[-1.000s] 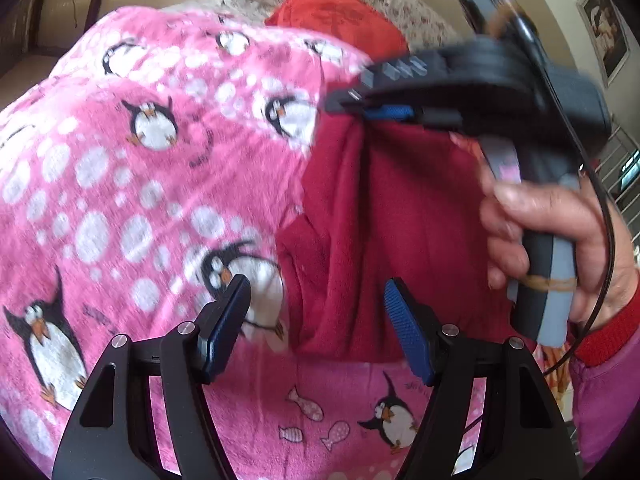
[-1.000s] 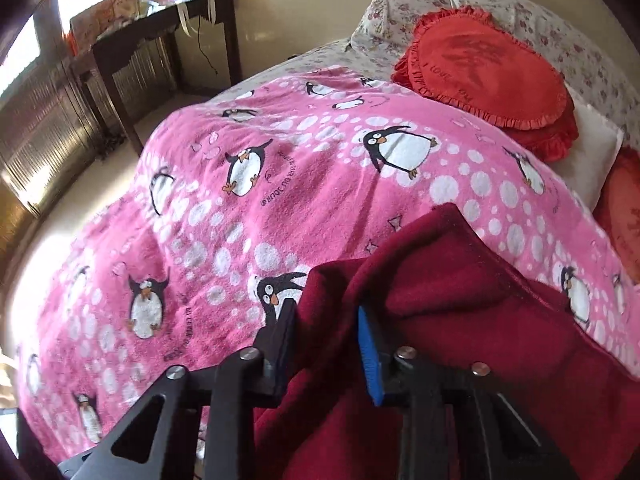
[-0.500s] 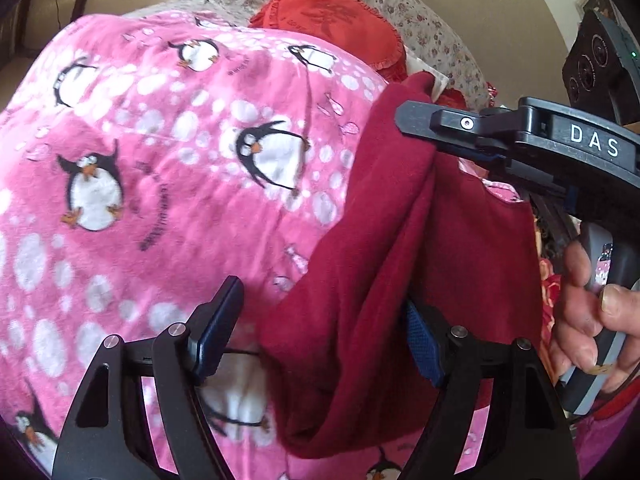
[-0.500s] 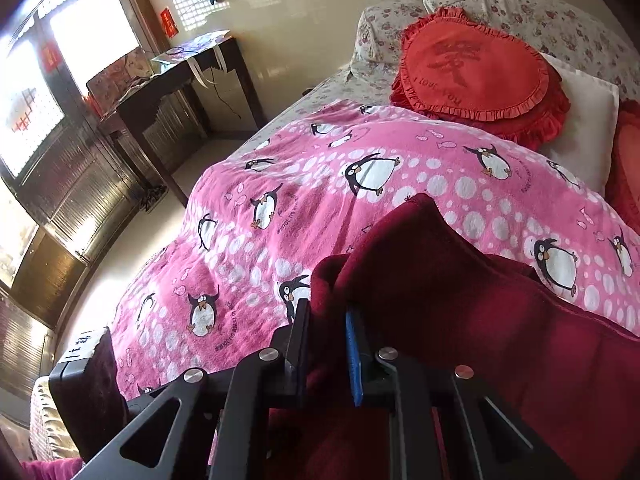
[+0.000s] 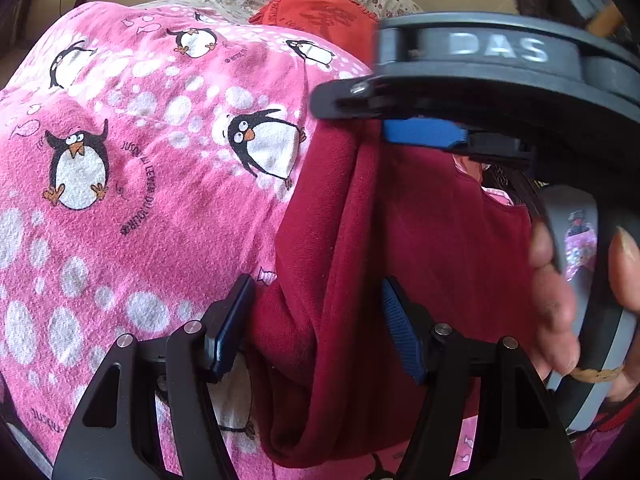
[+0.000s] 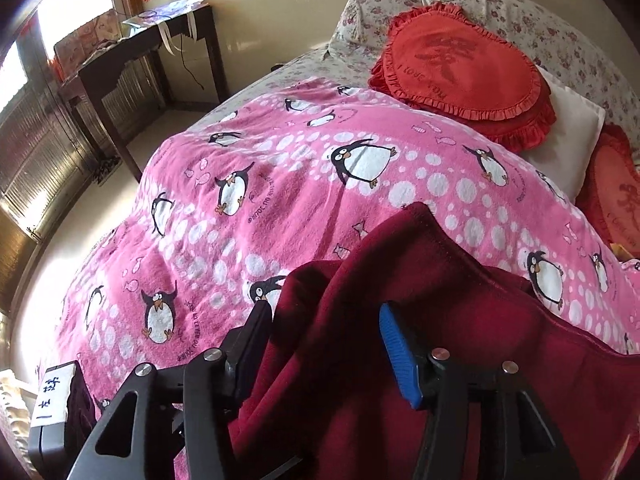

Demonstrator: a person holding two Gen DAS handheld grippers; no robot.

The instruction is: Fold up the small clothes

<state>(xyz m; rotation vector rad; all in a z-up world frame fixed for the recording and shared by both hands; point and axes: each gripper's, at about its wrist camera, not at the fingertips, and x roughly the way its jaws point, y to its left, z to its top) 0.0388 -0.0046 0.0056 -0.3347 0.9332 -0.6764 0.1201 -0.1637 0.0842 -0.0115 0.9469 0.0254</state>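
A dark red garment (image 5: 420, 240) hangs in a thick fold above the pink penguin blanket (image 5: 140, 140). My left gripper (image 5: 316, 332) has the lower part of that fold between its jaws. They are closing, and the pads look level with the cloth's sides without visibly pressing it. My right gripper (image 5: 352, 120) is above, with a hand (image 5: 560, 300) on its handle. In the right wrist view the right gripper (image 6: 326, 336) has its jaws opening and standing apart. The garment (image 6: 440, 272) lies loosely between and over them.
The blanket (image 6: 280, 200) covers a bed. Red heart cushions (image 6: 460, 64) and a white pillow (image 6: 568, 148) lie at its head. A dark side table (image 6: 132, 60) stands by the window at the left. A black box with a white label (image 6: 52, 420) sits at the lower left.
The right jaws, shut on the garment's edge before, have come apart. The left jaws have narrowed around the hanging fold. The right gripper now looms closer in the left wrist view.
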